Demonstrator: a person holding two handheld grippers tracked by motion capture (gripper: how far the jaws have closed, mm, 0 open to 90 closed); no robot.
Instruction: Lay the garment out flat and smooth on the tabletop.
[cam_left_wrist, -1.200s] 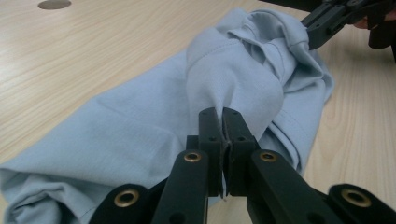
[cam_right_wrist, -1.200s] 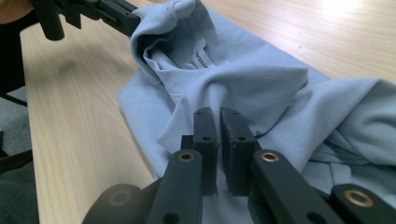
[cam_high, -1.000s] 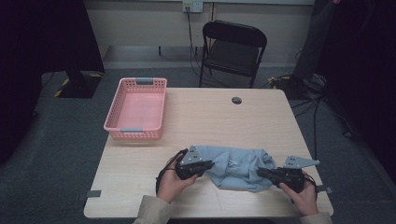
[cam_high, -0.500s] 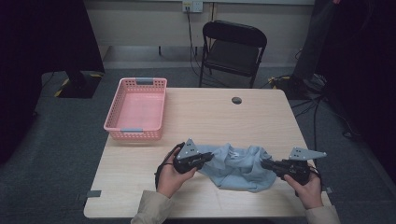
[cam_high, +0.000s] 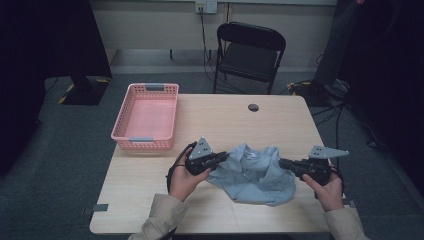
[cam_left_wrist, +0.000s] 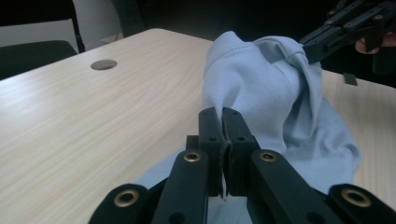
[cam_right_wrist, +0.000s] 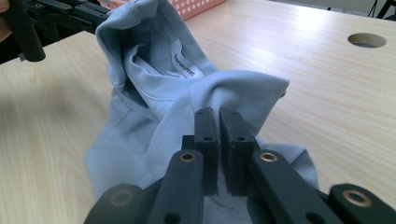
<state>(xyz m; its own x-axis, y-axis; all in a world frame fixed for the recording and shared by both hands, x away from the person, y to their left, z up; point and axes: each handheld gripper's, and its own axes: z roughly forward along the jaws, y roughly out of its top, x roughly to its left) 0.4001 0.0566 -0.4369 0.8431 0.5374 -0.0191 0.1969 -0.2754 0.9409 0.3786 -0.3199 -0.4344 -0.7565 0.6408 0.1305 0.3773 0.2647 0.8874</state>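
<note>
A light blue garment (cam_high: 255, 172) lies bunched near the table's front edge, its upper part lifted off the wood between both hands. My left gripper (cam_high: 226, 156) is shut on the garment's left edge; in the left gripper view its jaws (cam_left_wrist: 222, 114) pinch a fold of the blue cloth (cam_left_wrist: 261, 88). My right gripper (cam_high: 283, 162) is shut on the opposite edge, and the right gripper view has its jaws (cam_right_wrist: 218, 114) clamped on a fold of the garment (cam_right_wrist: 163, 88), whose neck label faces up. The lower part still rests on the table.
A pink basket (cam_high: 147, 116) stands at the table's left, behind my left hand. A round cable hole (cam_high: 253, 107) sits near the table's far edge. A black folding chair (cam_high: 249, 55) stands beyond the table (cam_high: 220, 120).
Both grippers have risen and moved slightly away from the front edge, lifting the garment's top edge so the cloth stands up between them. Both grips stay the same.
</note>
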